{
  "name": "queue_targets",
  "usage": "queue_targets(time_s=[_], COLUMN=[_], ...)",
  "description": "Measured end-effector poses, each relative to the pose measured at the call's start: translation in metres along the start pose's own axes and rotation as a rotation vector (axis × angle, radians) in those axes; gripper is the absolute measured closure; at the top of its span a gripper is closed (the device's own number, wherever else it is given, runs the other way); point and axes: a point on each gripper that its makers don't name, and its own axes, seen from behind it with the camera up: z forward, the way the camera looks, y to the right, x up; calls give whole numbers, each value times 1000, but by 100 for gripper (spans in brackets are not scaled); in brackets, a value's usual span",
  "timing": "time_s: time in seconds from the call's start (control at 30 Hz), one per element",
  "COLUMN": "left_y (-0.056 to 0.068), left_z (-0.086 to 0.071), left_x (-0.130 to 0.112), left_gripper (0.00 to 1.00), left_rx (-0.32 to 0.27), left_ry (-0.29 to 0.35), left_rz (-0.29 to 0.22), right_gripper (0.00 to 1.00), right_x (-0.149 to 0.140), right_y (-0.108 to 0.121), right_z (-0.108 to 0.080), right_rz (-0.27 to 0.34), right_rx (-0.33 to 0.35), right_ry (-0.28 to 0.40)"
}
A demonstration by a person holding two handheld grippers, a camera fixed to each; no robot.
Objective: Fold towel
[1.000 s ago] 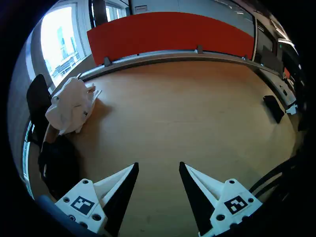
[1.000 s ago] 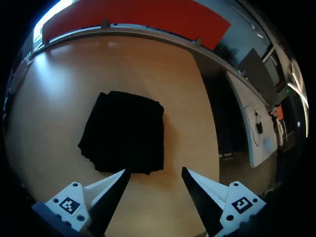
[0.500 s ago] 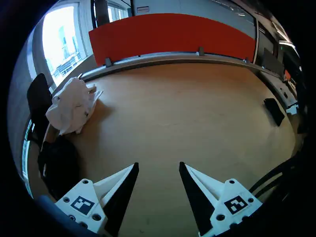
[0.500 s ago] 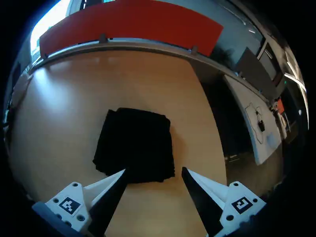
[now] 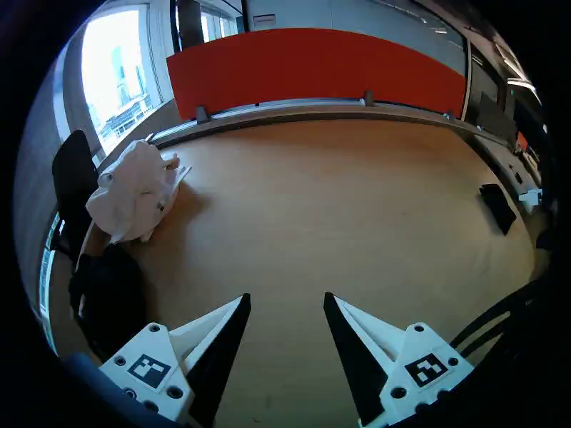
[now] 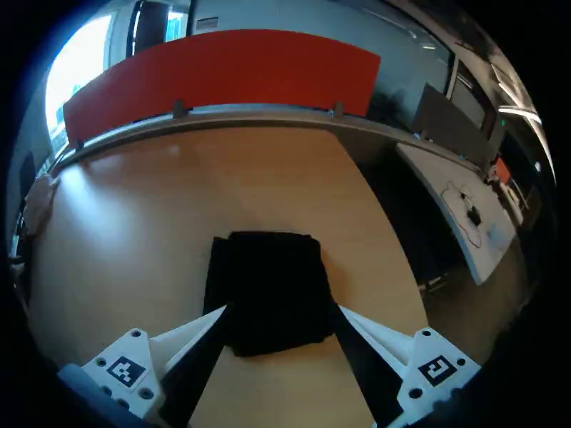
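A black towel (image 6: pixel 271 285), folded into a thick rectangle, lies flat on the wooden table (image 6: pixel 143 207). In the right gripper view its near edge sits between the tips of my right gripper (image 6: pixel 280 310), which is open, its fingers straddling the cloth without pressing on it. In the left gripper view the same towel (image 5: pixel 497 207) is a small dark shape far to the right. My left gripper (image 5: pixel 285 299) is open over bare wood (image 5: pixel 321 200) with nothing between its fingers.
A crumpled white cloth (image 5: pixel 132 189) lies at the table's far left corner, with a black chair (image 5: pixel 71 178) behind it. A red partition (image 5: pixel 314 68) runs along the table's far edge. A white desk (image 6: pixel 464 221) stands beyond the right edge.
In the right gripper view the black towel has slid down and closer, from ahead of the fingers to between their tips. The left gripper view has barely shifted.
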Motion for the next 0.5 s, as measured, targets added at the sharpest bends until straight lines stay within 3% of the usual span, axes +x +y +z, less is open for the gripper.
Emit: queue_targets(time_s=[0.27,0.5], left_y=[-2,-6], left_z=[-1,-5], left_x=[6,9], left_gripper=[25,25], left_rx=[8,16], left_ry=[20,34], left_rz=[-13,-25], right_gripper=[0,0], right_x=[23,32], right_y=[-10,-15], right_z=[-6,-8], right_rz=[64,83], right_rx=[1,3], right_ry=[123,175])
